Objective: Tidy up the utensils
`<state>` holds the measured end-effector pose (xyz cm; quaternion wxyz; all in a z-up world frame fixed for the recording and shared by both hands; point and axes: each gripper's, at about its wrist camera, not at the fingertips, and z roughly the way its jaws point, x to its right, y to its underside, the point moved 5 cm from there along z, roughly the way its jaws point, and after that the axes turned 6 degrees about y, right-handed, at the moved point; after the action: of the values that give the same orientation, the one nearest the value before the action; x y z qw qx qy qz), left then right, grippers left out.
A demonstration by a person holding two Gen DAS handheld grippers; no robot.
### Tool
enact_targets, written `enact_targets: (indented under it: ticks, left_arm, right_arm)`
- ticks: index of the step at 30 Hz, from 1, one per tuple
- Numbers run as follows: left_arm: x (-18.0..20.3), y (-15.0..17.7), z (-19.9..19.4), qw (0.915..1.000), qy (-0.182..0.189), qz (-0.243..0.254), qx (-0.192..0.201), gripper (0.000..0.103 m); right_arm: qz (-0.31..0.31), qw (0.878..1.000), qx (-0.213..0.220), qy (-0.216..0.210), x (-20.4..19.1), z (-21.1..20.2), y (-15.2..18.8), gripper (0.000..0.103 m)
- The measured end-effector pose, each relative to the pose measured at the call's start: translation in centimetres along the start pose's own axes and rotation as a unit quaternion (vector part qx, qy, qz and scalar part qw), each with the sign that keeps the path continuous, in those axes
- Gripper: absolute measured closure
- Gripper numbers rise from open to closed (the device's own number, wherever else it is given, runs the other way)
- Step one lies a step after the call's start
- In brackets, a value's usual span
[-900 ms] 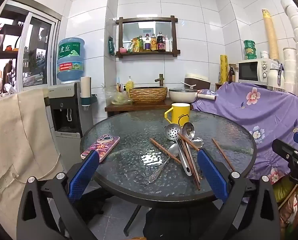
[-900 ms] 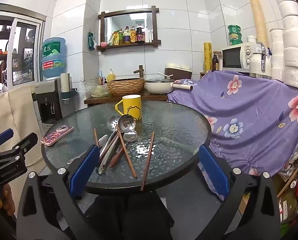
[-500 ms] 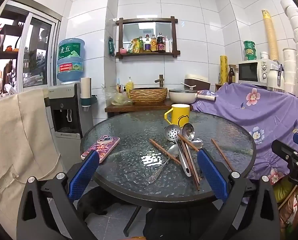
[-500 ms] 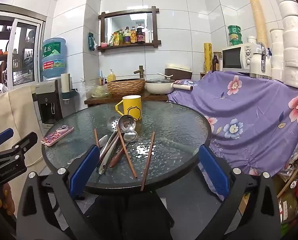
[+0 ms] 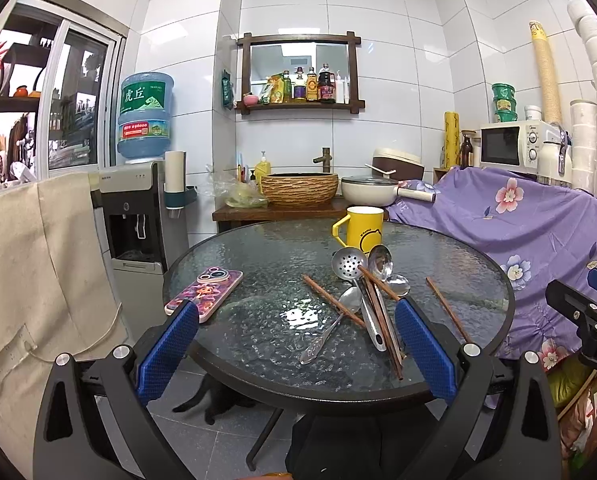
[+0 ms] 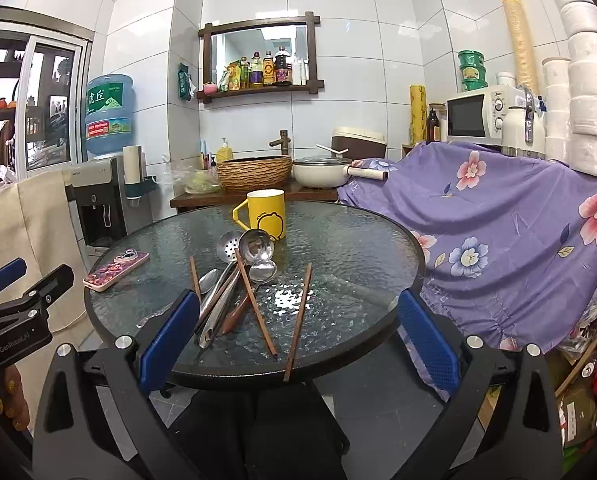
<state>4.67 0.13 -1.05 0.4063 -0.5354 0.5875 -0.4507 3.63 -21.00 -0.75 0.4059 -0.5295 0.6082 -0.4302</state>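
A pile of utensils lies on the round glass table (image 5: pixel 258 264): a slotted ladle (image 5: pixel 348 266), a ladle (image 5: pixel 379 258), a spoon (image 5: pixel 330 330) and several brown chopsticks (image 5: pixel 332 300). A yellow mug (image 5: pixel 364 226) stands upright just behind them. My left gripper (image 5: pixel 296 338) is open, hovering at the table's near edge with nothing between its blue pads. My right gripper (image 6: pixel 298 330) is open too, over the near rim, with a chopstick (image 6: pixel 298 314) and the utensil pile (image 6: pixel 234 276) ahead of it. The yellow mug (image 6: pixel 264 218) stands behind the pile there.
A phone (image 5: pixel 204 294) in a patterned case lies on the table's left side. A purple flowered cloth (image 5: pixel 530 228) covers furniture to the right, a water dispenser (image 5: pixel 136 216) stands on the left, and a dark cat (image 5: pixel 214 398) is under the table.
Both grippers have stayed where they were. The dark cat under the table has shifted into view below the near rim.
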Motion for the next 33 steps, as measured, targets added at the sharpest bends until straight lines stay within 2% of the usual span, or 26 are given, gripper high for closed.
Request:
enact_targets:
  ticks: [33]
  left_arm:
    - [0.14,0.03,0.19,1.0,-0.002,0.003,-0.001,0.006]
  right_arm:
    - [0.003,1.0,-0.003,-0.001,0.04,0.03,-0.24,0.005]
